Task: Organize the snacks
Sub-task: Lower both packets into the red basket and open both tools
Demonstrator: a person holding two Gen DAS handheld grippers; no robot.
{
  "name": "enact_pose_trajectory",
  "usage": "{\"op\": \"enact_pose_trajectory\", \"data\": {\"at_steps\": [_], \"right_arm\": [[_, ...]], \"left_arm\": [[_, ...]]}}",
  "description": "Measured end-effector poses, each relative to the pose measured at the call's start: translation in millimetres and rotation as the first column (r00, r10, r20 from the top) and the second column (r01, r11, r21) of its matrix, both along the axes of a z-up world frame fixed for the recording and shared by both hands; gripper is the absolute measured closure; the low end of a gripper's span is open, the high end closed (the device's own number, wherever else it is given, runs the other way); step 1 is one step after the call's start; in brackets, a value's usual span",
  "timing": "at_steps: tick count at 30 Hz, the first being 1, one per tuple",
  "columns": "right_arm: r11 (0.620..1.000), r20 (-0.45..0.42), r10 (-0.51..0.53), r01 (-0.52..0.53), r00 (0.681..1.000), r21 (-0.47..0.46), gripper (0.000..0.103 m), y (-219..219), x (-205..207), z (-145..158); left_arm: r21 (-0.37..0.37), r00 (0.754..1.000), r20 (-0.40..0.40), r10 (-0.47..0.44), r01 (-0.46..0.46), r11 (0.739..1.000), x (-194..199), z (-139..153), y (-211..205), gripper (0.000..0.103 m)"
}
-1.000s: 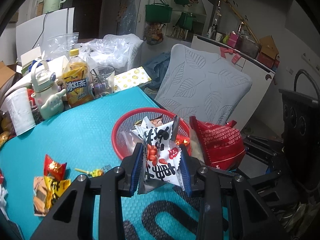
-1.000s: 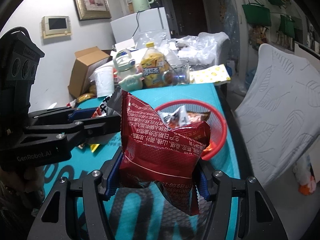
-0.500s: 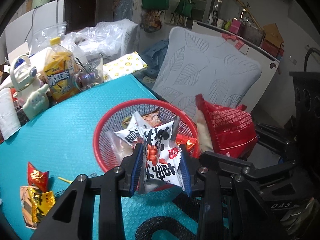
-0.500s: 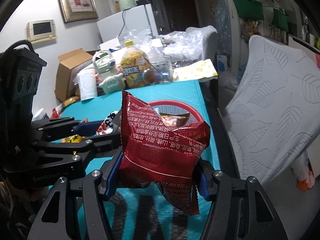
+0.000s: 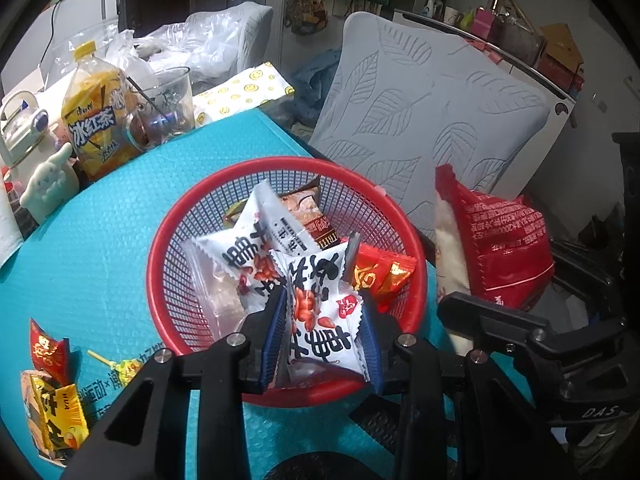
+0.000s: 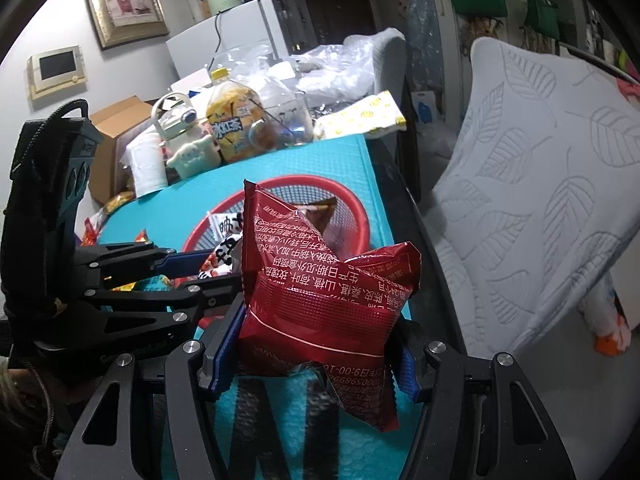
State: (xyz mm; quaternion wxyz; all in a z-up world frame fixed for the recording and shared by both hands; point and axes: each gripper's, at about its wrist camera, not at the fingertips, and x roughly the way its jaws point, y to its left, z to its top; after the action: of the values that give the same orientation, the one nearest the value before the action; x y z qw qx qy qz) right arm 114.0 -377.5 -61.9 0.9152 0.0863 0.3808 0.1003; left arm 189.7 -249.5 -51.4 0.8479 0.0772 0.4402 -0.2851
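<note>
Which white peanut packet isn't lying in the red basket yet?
The white peanut packet pinched in the left gripper, held above the red basket. The other white packets lie loose inside.

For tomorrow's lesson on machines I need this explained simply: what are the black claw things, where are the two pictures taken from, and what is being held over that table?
No robot here: a person holds a black hand tool in each hand, each carrying a camera looking along its jaws. One picture comes from the left gripper, shut on a white peanut packet above a red basket of snacks. The other comes from the right gripper, shut on a red snack bag. Loose sweets and a tea bottle sit on the turquoise table.
</note>
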Motion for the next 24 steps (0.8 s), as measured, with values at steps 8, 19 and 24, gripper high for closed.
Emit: {"op": "enact_pose_trajectory", "data": {"at_steps": [8,19,24], "right_arm": [[1.000,-0.007,-0.011,0.011,1.000,0.000,0.041,-3.2,0.5,-2.2],[1.000,0.000,-0.003,0.003,1.000,-0.011,0.040,-0.6,3.7,2.6],[1.000,0.012,0.009,-0.009,1.000,-0.026,0.040,3.5,10.5,7.6]], "left_arm": [[0.020,0.999,-0.044,-0.003,0.003,1.000,8.6,-14.3,-2.1,0.053],[-0.052,0.997,-0.072,0.007,-0.011,0.999,4.2,-2.8,11.9,0.051],[-0.078,0.999,-0.034,0.030,-0.033,0.996,-2.5,12.6,27.4,0.051]]}}
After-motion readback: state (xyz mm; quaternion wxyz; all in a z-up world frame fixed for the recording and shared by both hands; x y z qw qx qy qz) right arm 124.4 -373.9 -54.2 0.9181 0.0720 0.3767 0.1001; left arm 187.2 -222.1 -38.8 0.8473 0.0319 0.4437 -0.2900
